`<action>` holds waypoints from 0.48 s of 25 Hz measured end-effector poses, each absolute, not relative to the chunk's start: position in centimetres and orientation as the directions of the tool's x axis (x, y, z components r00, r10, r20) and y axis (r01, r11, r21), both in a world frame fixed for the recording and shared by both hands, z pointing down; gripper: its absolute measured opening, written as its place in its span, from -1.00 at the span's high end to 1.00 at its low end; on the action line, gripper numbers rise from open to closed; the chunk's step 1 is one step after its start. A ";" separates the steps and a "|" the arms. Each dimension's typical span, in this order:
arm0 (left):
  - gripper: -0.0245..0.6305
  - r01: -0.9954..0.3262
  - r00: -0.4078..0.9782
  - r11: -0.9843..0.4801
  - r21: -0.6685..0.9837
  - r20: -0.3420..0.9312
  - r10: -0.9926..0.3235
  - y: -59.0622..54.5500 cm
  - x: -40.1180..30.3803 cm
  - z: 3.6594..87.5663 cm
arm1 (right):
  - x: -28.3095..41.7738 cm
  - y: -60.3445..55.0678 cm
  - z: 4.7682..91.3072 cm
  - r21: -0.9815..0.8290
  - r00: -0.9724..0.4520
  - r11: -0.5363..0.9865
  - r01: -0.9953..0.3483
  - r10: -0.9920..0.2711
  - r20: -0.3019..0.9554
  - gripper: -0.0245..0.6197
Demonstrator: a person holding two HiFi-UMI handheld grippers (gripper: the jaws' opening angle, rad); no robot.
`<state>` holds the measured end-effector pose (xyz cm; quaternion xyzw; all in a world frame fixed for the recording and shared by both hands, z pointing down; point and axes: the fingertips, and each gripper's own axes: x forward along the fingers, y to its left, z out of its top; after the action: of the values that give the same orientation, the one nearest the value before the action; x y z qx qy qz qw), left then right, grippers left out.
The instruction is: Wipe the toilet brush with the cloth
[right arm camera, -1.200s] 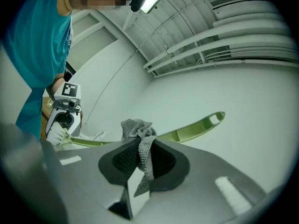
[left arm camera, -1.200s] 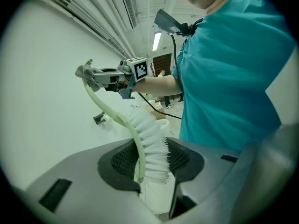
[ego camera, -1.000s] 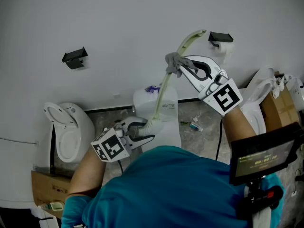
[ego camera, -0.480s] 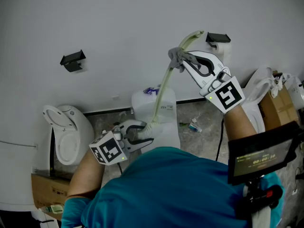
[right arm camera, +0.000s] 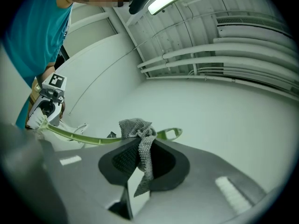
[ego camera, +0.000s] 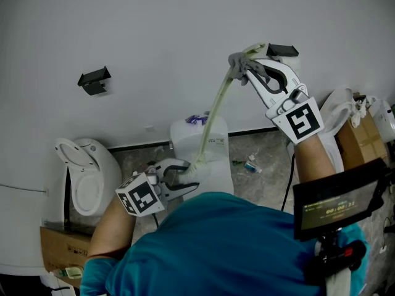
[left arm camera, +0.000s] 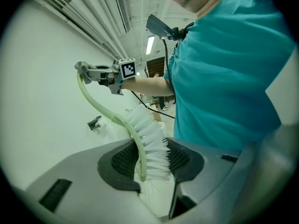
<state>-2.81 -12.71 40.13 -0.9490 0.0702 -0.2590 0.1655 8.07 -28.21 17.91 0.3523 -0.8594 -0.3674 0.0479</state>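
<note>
**A:** What is the left hand-held gripper [ego camera: 185, 179] doing?

**B:** Its jaws are clamped on the white bristle head of the toilet brush [ego camera: 213, 113], low and just in front of the person's teal shirt [ego camera: 228, 245].

**A:** And the right hand-held gripper [ego camera: 247, 69]?

**B:** It is pinching the grey cloth [right arm camera: 139, 133], with one tail hanging down between its jaws. The cloth is bunched over the pale green handle near the top, and the looped end [right arm camera: 172, 134] sticks out past it.

**A:** So where does the brush sit overall?

**B:** It is held in the air between the two grippers. The curved handle rises from the lower one to the upper one, in front of the white wall [ego camera: 154, 29].

**A:** What is around it?

**B:** A white cistern [ego camera: 216, 147] stands behind the brush head. There is an open toilet [ego camera: 86, 171] at the left and a black bracket [ego camera: 94, 79] on the wall.
</note>
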 end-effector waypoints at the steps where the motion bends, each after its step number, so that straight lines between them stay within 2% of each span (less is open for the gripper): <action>1: 0.43 -0.046 0.856 -0.936 -0.350 0.469 -0.218 -12.7 -2.8 40.1 | 8.3 -28.3 17.7 0.668 -0.741 0.472 -0.576 -0.646 -0.182 0.78; 8: 0.43 -0.060 0.883 -0.958 -0.282 0.432 -0.182 -12.6 -2.3 40.0 | 9.7 -28.3 15.7 0.716 -0.674 0.337 -0.611 -0.696 -0.248 0.78; 12: 0.44 -0.100 0.881 -0.969 -0.227 0.433 -0.192 -13.2 -2.3 41.0 | 10.6 -27.7 14.3 0.669 -0.624 0.298 -0.681 -0.714 -0.318 0.78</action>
<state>-2.33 -13.24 41.01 -0.9646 0.0758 -0.2322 0.0993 10.60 -27.73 14.32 0.4331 -0.8052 -0.4045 0.0201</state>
